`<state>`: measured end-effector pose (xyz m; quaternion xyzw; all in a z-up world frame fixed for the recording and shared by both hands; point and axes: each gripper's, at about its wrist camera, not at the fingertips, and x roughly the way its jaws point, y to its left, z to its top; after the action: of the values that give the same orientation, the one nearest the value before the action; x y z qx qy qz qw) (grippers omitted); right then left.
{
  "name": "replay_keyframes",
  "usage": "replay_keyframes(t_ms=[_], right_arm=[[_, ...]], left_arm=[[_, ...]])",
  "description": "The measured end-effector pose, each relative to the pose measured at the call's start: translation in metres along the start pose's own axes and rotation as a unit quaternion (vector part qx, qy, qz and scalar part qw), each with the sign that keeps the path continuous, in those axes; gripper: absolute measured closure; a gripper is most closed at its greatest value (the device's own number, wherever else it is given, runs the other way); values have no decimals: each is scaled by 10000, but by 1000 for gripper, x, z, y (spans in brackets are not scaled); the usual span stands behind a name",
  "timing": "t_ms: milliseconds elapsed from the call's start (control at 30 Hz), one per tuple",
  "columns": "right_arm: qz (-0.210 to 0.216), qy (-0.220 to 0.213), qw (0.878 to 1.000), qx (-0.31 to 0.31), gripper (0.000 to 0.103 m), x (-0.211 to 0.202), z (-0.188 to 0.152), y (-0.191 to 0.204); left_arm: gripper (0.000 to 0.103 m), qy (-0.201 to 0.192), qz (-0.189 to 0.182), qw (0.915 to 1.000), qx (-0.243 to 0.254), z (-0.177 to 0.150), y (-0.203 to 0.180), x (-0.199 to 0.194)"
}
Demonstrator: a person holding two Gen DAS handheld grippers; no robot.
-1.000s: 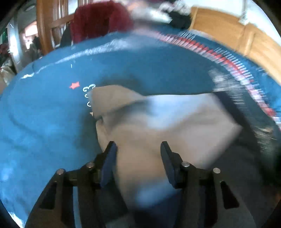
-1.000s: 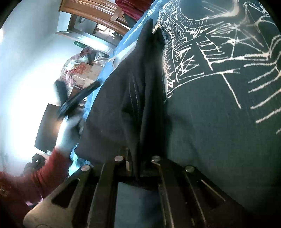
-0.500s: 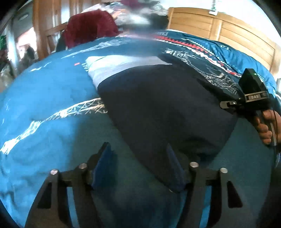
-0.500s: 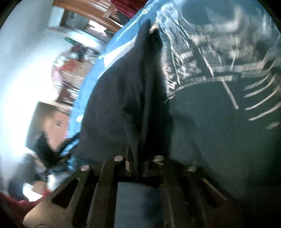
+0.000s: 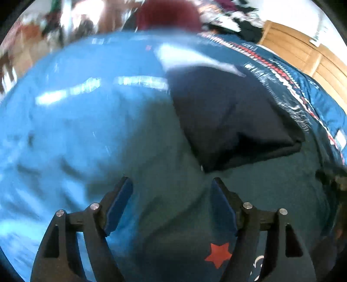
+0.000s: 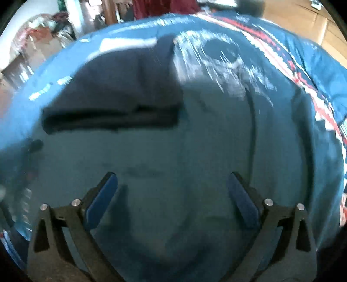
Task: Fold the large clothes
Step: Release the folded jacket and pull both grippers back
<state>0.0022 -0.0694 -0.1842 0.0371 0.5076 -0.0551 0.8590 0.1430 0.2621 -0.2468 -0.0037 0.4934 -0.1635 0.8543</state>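
Observation:
A dark navy garment point(image 5: 227, 115) lies folded flat on the blue bedspread point(image 5: 86, 130), its folded edge facing me. In the right wrist view the same garment point(image 6: 121, 97) sits left of centre, stacked in layers. My left gripper point(image 5: 171, 191) is open, with only bedspread between its blue pads, a little short of the garment's near corner. Open wide as well, my right gripper point(image 6: 171, 184) hovers over bare bedspread point(image 6: 173, 173) below the garment and holds nothing. Both views are motion-blurred.
The bedspread carries white web print point(image 6: 216, 56) and a red-and-white patterned band point(image 5: 271, 63) towards the right. A wooden headboard point(image 5: 303, 56) stands at the back right. A dark red cloth point(image 5: 169, 15) hangs at the back, with clutter far left.
My right gripper has let go of the dark garment and opened wide; the garment now lies flat. Both grippers have pulled back from it, the left staying open.

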Motion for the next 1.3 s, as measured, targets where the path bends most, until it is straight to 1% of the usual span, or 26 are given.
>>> replay_keyframes(t_ms=[67, 133, 233, 300, 433, 567, 667, 1233, 1300], right_arm=[[2, 197, 9997, 106, 1, 8, -6, -1], [-45, 126, 9999, 63, 0, 10, -10, -2], [-43, 88, 9999, 58, 0, 12, -10, -4], [-28, -4, 10000, 8, 0, 13, -12, -4], [24, -95, 9999, 19, 0, 12, -14, -5], [42, -106, 9999, 13, 0, 12, -13, -5], [41, -125, 9999, 8, 0, 11, -14, -4], [38, -134, 9999, 13, 0, 10, -16, -1], [58, -76, 10000, 13, 0, 10, -14, -1]], left_arm=[[13, -51, -26, 10000, 76, -3, -4, 3], [0, 43, -42, 9998, 178, -2, -11, 7], [0, 155, 367, 9982, 458, -3, -26, 16], [0, 146, 512, 9972, 524, -4, -30, 17], [0, -28, 532, 9976, 436, -6, -31, 19], [0, -161, 412, 9983, 392, -8, -27, 20], [0, -213, 453, 9979, 421, -10, -29, 19], [0, -243, 501, 9974, 448, -11, -31, 19], [0, -239, 514, 9973, 457, -11, -31, 19]])
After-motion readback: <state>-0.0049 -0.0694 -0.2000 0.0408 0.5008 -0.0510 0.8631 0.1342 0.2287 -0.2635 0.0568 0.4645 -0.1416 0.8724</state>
